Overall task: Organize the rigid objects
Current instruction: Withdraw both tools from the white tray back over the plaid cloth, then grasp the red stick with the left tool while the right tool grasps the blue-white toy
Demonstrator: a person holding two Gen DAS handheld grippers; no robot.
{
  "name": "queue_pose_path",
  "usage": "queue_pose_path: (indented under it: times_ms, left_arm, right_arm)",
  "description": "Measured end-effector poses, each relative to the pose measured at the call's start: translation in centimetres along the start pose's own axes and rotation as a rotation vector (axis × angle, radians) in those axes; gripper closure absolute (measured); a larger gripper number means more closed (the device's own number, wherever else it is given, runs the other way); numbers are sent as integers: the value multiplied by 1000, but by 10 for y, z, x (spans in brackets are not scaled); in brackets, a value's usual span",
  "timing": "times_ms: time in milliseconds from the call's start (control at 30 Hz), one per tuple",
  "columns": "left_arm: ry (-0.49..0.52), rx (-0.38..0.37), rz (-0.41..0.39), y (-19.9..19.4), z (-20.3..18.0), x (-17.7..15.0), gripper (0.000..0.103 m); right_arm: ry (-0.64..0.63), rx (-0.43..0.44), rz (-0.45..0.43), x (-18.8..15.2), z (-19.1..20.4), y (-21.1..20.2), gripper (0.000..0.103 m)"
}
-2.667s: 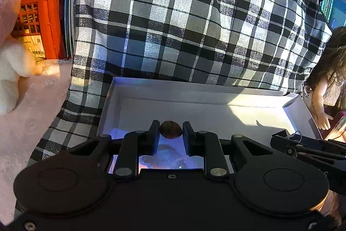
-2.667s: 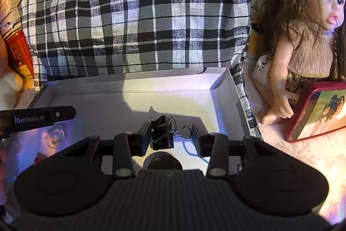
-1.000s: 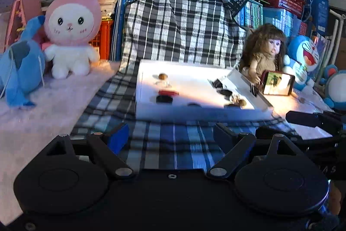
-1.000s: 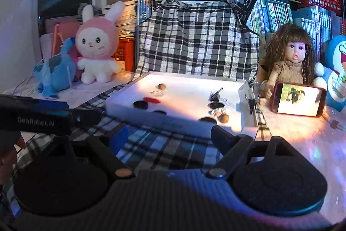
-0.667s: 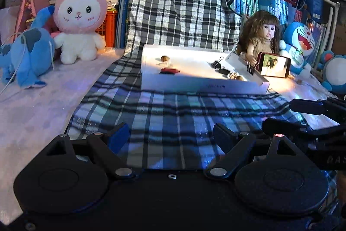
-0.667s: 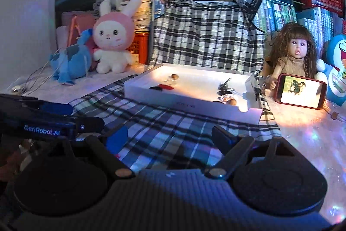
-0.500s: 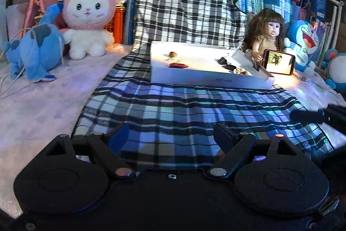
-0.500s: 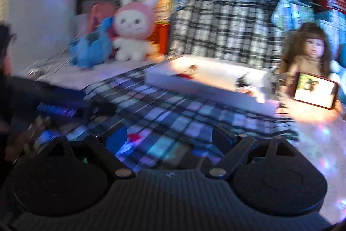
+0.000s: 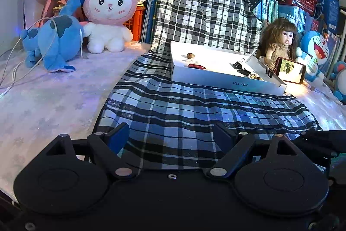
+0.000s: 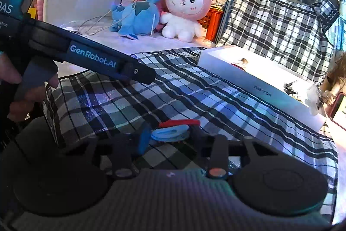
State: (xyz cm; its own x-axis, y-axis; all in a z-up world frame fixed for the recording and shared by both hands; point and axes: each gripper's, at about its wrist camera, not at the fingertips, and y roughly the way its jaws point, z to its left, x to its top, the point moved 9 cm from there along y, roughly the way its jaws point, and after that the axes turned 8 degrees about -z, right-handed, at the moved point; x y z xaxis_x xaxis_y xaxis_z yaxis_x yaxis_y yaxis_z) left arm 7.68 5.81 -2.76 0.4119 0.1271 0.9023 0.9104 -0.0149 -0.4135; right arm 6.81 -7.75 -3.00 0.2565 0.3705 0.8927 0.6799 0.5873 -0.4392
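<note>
Right hand-held gripper [image 10: 170,140] (fingers spread) frames blue-and-red object [image 10: 173,130]; left hand-held gripper [image 9: 170,135] empty.

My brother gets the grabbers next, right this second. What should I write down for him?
Left tool: open, empty, over the checked cloth, pulled back from the white box.
Right tool: open, low over the cloth, with a blue and red item lying between its fingers, not gripped yet.
In the box: a brown nut-like piece, a red piece, a binder clip and some small bits near the right end.
Done: those are in.
Left: probably grab the blue and red item and carry it to the box.
</note>
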Motion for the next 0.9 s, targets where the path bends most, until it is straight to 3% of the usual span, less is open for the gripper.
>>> queue_pose_path:
  times_ms: [233, 500, 600, 733, 900]
  left_arm:
    - [18, -38, -5, -7, -10, -2, 20]
    - [110, -152, 38, -7, -47, -20, 20]
    - [174, -133, 61, -4, -56, -31, 21]
    - [236, -30, 55, 3, -50, -36, 22]
    - [224, -22, 53, 8, -45, -35, 22]
  right_arm:
    - [56, -83, -6, -4, -19, -9, 58]
    - [208, -279, 6, -20, -79, -32, 58]
    - [255, -325, 6, -27, -95, -37, 58]
    - [288, -362, 9, -32, -105, -38, 58]
    - [282, -383, 10, -33, -107, -34, 56]
